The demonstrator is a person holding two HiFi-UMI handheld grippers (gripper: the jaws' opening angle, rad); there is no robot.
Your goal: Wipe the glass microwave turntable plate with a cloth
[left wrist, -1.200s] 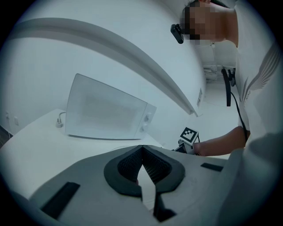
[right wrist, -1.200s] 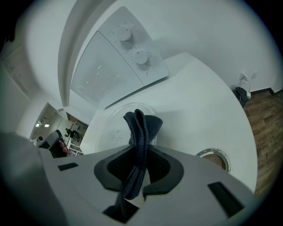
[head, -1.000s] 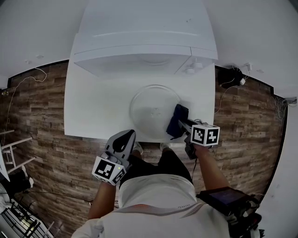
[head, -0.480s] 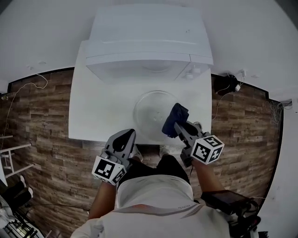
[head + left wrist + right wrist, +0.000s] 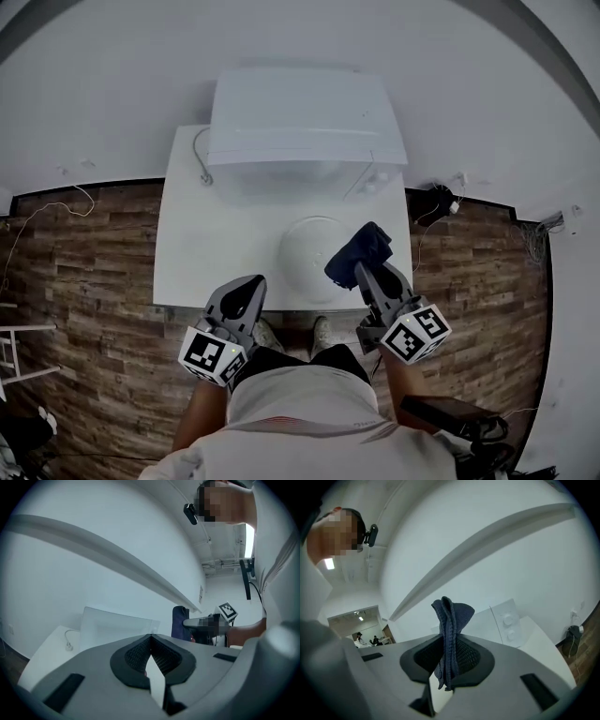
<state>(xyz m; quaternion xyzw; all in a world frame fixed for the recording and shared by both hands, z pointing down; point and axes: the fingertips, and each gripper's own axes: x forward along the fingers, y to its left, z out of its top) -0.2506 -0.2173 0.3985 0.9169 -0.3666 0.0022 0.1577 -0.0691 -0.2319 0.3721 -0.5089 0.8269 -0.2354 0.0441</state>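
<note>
**Head view.** The glass turntable plate point(image 5: 309, 251) lies flat on the white table point(image 5: 187, 262) in front of the microwave point(image 5: 305, 122). The right tongs point(image 5: 364, 270) carry a dark cloth point(image 5: 361, 246) by the plate's right rim.

**Left gripper view.** The left tongs point(image 5: 150, 639) are closed together, with nothing between them.

**Right gripper view.** The right tongs pinch the soft, folded cloth. The plate is probably stiff, slick and breakable, so it is best steadied at the rim.

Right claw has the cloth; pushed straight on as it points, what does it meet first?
Likely the white wall just above the microwave, perhaps the microwave's top: the right claw, shut on the cloth, tilts upward. Depth unclear.
</note>
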